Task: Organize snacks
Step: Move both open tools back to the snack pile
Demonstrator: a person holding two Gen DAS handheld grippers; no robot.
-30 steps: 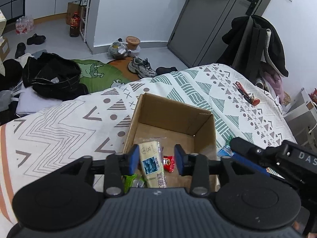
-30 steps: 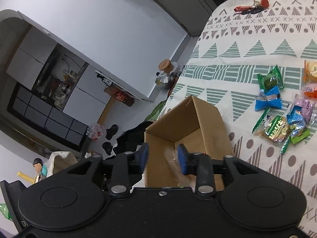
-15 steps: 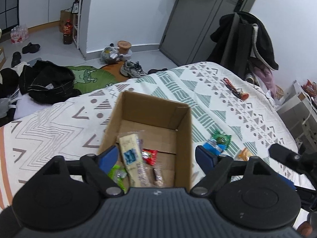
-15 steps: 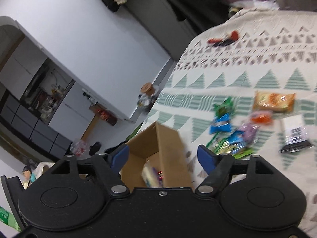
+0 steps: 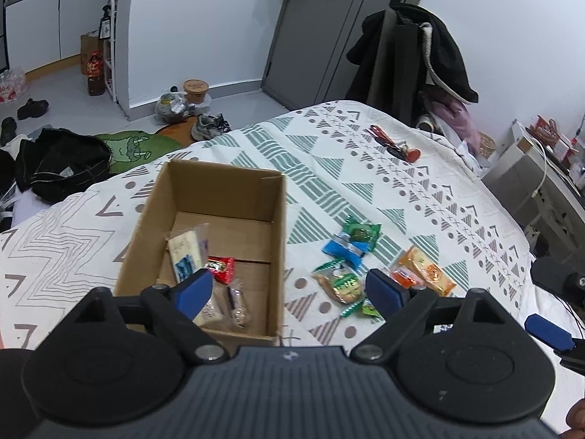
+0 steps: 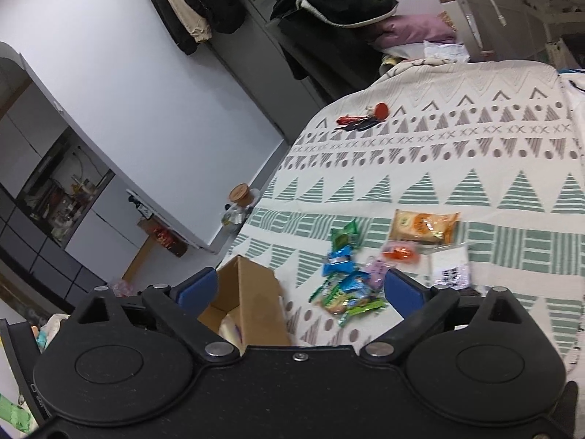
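Left tool (image 5: pixel 289 289) and right tool (image 6: pixel 299 291) both spread, empty. Brown cardboard box (image 5: pixel 219 197) on patterned bedspread (image 5: pixel 420 190) holds few packets; loose wrapped snacks (image 5: pixel 347 245) just right, likely awaiting pickup.

Left gripper (image 5: pixel 289 291): jaws spread wide, blue fingertips (image 5: pixel 192 291) well apart, nothing held between them. Right gripper (image 6: pixel 299 291): jaws likewise spread wide, blue fingertips (image 6: pixel 404 294) well apart, empty. In the left wrist view, part of the right gripper shows at the right edge.
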